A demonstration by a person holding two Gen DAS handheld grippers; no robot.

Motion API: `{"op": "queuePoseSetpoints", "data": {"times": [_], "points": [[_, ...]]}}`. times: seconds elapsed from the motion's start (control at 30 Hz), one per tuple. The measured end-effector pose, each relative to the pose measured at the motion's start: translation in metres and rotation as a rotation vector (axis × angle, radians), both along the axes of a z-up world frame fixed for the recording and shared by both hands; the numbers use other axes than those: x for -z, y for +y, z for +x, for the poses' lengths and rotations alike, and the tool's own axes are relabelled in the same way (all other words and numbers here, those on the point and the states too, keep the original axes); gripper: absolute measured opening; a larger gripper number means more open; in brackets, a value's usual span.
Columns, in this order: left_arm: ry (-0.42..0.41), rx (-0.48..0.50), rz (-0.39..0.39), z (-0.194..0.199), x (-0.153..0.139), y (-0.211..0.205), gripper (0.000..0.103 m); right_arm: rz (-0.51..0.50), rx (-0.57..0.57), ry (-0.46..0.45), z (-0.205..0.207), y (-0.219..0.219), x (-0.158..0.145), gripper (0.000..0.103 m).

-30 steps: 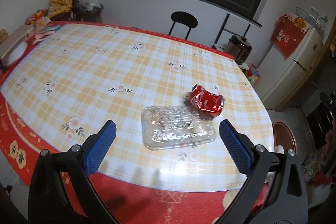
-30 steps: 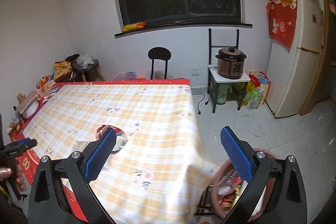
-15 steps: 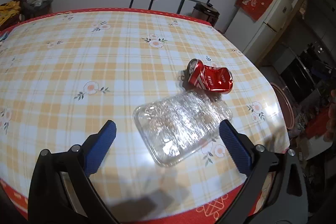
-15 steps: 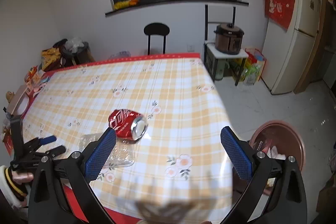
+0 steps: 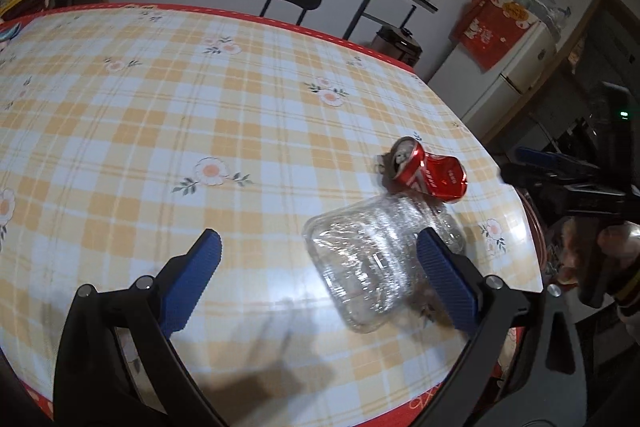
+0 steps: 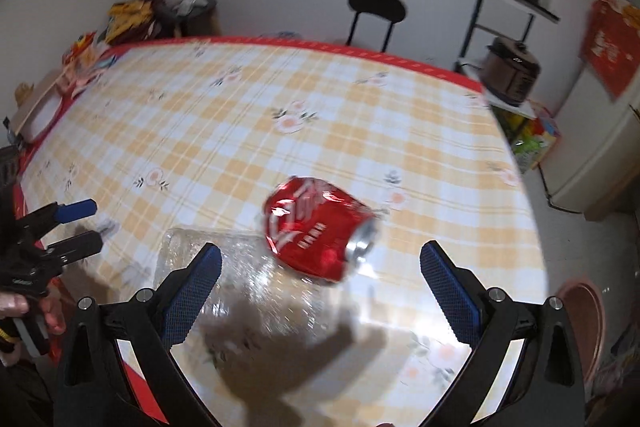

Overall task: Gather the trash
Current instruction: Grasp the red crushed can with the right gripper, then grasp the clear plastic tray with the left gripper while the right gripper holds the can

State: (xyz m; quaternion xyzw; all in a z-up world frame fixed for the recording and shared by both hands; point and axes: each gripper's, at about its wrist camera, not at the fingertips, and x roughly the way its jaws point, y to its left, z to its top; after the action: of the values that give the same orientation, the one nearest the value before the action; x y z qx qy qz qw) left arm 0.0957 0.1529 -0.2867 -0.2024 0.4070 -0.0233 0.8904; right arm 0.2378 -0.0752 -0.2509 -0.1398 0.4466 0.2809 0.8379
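Left gripper (image 5: 318, 263): fingers held apart, empty. Right gripper (image 6: 320, 267): likewise apart, empty. Crushed red aluminium can (image 6: 318, 229) and clear flattened plastic tray (image 5: 380, 263) are seen touching on the checked floral tablecloth (image 5: 200, 107). Brown round bin (image 6: 580, 323) is shown only rightward.

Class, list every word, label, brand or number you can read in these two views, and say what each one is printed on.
Nothing can be read with certainty.
Crushed red can: white script logo and a row of small characters, too blurred to read.
Same can in the left view: small white print, too small to read.
Red cloth on the fridge: gold and white decoration, illegible.
Red table border: gold ornament, partly cut off, unreadable.
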Motion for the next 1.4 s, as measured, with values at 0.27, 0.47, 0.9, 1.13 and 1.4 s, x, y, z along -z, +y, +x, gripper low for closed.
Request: {"op": "queuePoseSetpoints", "data": {"times": [0.27,0.47,0.9,1.13,1.4], "points": [[0.008,-0.02,-0.041,-0.009,0.01,0.014,0.095,-0.146,-0.022,0.062,0.028,0.059,0.06,0.098],[0.016,0.006,-0.054,-0.004,0.015,0.009,0.094,-0.179,0.038,0.112,0.044,0.068,0.076,0.09],[0.038,0.069,-0.046,0.018,0.021,-0.005,0.093,-0.097,0.134,0.164,0.06,0.038,0.073,0.062],[0.048,0.11,-0.043,0.032,0.025,-0.014,0.093,-0.001,0.175,0.202,0.057,0.008,0.063,0.038],[0.055,0.152,-0.038,0.049,0.026,-0.029,0.093,0.16,0.325,0.261,0.051,-0.053,0.057,0.037]]}}
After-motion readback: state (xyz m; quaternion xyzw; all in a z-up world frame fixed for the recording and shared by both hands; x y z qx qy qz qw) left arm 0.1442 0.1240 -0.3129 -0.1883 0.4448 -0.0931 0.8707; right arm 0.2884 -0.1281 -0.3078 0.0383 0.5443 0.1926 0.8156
